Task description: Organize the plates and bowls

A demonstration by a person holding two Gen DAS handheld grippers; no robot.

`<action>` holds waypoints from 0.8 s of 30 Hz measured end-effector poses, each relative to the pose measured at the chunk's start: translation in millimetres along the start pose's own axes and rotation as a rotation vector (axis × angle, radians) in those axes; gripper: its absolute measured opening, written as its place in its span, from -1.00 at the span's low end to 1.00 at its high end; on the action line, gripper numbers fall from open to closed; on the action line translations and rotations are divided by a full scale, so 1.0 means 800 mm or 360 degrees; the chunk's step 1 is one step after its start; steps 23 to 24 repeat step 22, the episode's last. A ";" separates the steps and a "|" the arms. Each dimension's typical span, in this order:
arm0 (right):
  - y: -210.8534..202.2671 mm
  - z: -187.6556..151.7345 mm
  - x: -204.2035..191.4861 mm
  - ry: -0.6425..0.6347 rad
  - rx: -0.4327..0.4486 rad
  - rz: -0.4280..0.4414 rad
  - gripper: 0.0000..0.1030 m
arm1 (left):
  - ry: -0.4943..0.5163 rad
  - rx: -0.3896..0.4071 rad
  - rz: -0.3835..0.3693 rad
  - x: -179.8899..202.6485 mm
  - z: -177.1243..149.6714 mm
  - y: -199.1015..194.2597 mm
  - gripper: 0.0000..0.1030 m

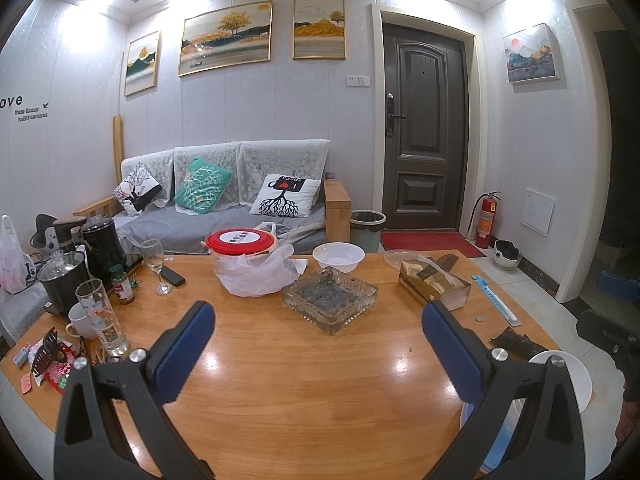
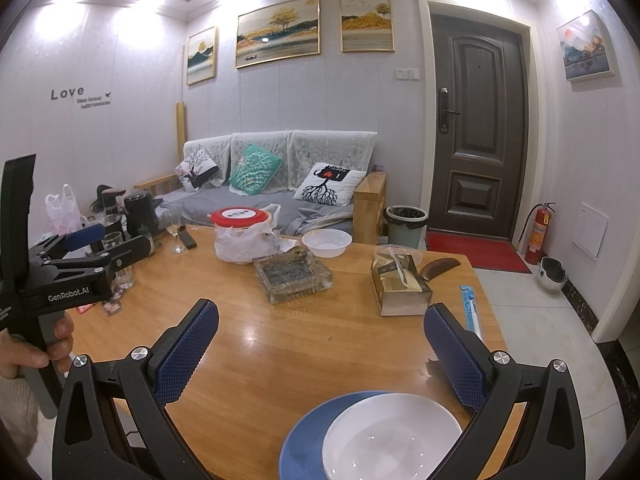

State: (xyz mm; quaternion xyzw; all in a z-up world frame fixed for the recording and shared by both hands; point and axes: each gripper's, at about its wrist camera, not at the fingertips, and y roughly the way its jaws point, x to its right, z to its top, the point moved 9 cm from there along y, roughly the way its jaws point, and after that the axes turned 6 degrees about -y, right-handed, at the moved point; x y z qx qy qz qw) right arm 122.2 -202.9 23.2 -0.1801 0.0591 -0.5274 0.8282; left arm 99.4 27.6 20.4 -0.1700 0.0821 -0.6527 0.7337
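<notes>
A white plate [image 2: 390, 436] lies on a blue plate [image 2: 304, 436] at the near right edge of the wooden table [image 2: 280, 344]. The stack also shows in the left wrist view, with the white plate [image 1: 580, 380] behind the right finger. A white bowl [image 1: 338, 257] stands at the table's far side; it also shows in the right wrist view [image 2: 327, 242]. My right gripper [image 2: 320, 344] is open and empty just above the plates. My left gripper [image 1: 318, 340] is open and empty over bare table, left of the plates; it also shows in the right wrist view [image 2: 86, 246].
A glass ashtray [image 1: 330, 298], a red-lidded container in a plastic bag [image 1: 244, 258], a tissue box [image 1: 434, 282] and a comb [image 2: 440, 268] stand mid-table. Glasses [image 1: 98, 316], a mug [image 1: 82, 322], kettles [image 1: 100, 242] and clutter crowd the left edge. A sofa [image 1: 224, 200] is behind.
</notes>
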 end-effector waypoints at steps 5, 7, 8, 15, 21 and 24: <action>0.000 0.000 0.000 0.0001 -0.0001 0.0000 0.98 | 0.0004 0.0004 -0.0001 0.000 0.000 0.000 0.99; 0.000 0.001 0.000 0.0000 -0.0001 0.0001 0.98 | 0.0002 0.0004 -0.0004 0.001 0.000 0.000 0.99; 0.000 0.001 0.000 0.0000 0.0000 0.0000 0.98 | 0.0001 0.0005 -0.0004 0.002 0.001 0.001 0.99; 0.000 0.001 0.000 0.0002 -0.0002 0.0002 0.98 | 0.0006 0.0007 -0.0009 0.005 0.002 0.000 0.99; 0.000 0.002 0.001 0.0003 -0.0001 0.0001 0.98 | 0.0012 0.0014 -0.0009 0.005 0.001 -0.002 0.99; 0.000 0.002 0.001 0.0001 -0.0001 0.0000 0.98 | 0.0012 0.0017 -0.0002 0.006 0.002 -0.002 0.99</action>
